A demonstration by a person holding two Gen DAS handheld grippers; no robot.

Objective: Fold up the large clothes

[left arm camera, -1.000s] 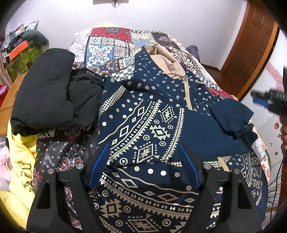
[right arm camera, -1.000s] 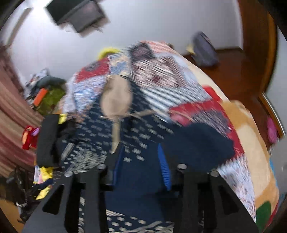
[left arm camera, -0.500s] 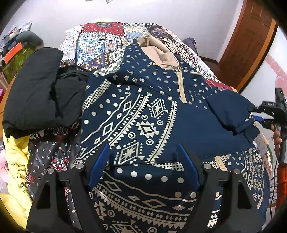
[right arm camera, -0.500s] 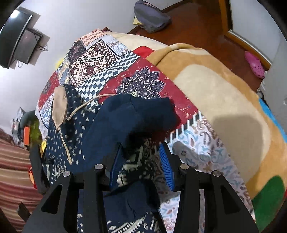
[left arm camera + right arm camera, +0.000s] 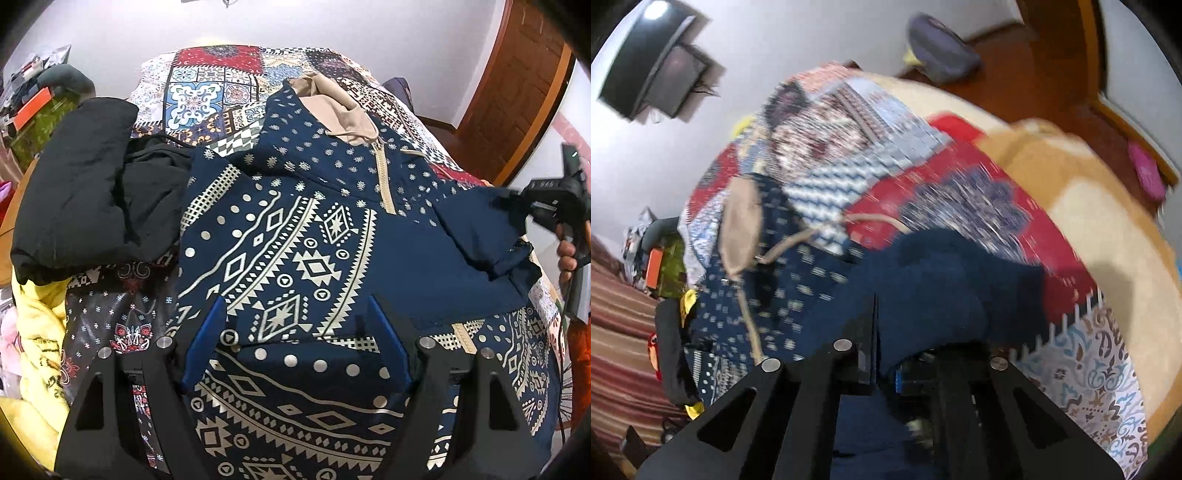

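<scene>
A navy hoodie (image 5: 303, 236) with cream geometric print and a tan hood lies spread on the patchwork bedspread (image 5: 218, 81). My left gripper (image 5: 295, 328) is open and hovers low over the hoodie's body, holding nothing. My right gripper (image 5: 886, 332) is shut on the hoodie's plain navy sleeve (image 5: 942, 280) at the bed's right side; it also shows at the right edge of the left wrist view (image 5: 546, 206), pinching the sleeve's cuff end (image 5: 491, 229). The right wrist view is motion-blurred.
A pile of black clothes (image 5: 85, 199) lies left of the hoodie, with yellow fabric (image 5: 33, 339) below it. A tan blanket (image 5: 1089, 206) covers the bed's right end. A wooden door (image 5: 517, 92) and a grey bag on the floor (image 5: 938, 48) are beyond.
My right gripper has closed on the navy sleeve, which it only straddled open half a second ago, and is moving. My left gripper has stayed open over the hoodie.
</scene>
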